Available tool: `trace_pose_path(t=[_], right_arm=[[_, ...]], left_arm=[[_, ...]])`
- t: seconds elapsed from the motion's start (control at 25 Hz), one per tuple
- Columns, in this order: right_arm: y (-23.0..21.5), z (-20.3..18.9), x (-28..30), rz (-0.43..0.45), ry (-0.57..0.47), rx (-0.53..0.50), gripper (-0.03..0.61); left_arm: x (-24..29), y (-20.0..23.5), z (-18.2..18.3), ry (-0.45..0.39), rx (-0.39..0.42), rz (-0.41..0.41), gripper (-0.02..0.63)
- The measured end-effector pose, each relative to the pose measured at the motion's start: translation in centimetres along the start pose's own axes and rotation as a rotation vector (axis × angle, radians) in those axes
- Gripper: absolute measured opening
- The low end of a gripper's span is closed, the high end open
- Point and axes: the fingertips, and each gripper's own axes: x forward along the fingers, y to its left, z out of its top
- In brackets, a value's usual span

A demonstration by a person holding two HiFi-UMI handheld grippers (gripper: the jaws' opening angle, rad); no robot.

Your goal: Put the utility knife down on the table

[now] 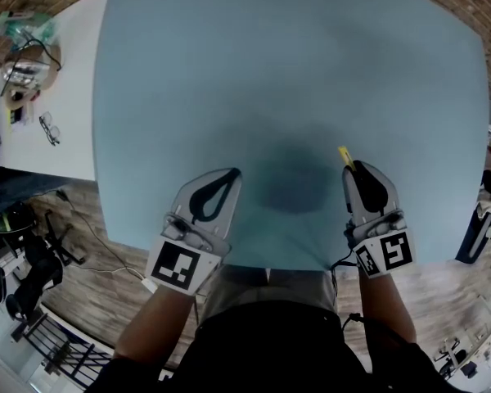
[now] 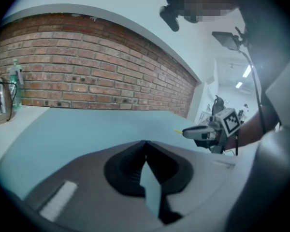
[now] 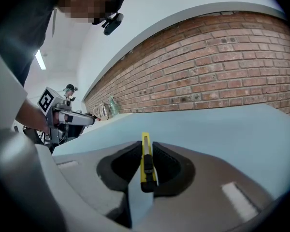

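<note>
My right tool (image 3: 146, 144) is clamped on the utility knife (image 3: 146, 167). The yellow body stands on edge between the two pads, its black slider faces my camera, and its front end sticks out just past the tips. In the head view that yellow end shows over the pale blue tabletop (image 1: 295, 72), close to the near edge and on my right side. In the left gripper view the knife is held above the surface, not lying on it.

My left tool (image 2: 145, 143) has its jaws pressed together at the tips, with nothing between them. It hangs over the same near edge, well apart from the right one and roughly level with it. A soft dark shadow lies on the blue surface between the two tools.

A brick wall (image 3: 222, 62) runs behind the far edge. To my left, a white side table (image 1: 74, 97) carries a pair of glasses (image 1: 49, 128) and some clutter.
</note>
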Motion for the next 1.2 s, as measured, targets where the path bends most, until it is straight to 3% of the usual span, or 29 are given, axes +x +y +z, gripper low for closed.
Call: trace_pose_path(t=[0.52, 1.2], right_arm=[[-0.8, -1.8, 1.9, -0.006, 0.056, 0.031, 0.071], [-0.9, -4.1, 3.8, -0.033, 0.158, -0.007, 0.071]], left_arm=[[1.1, 1.3, -1.1, 0.030, -0.019, -0.008, -0.014], [-0.6, 3.0, -1.9, 0.049, -0.048, 0.023, -0.014]])
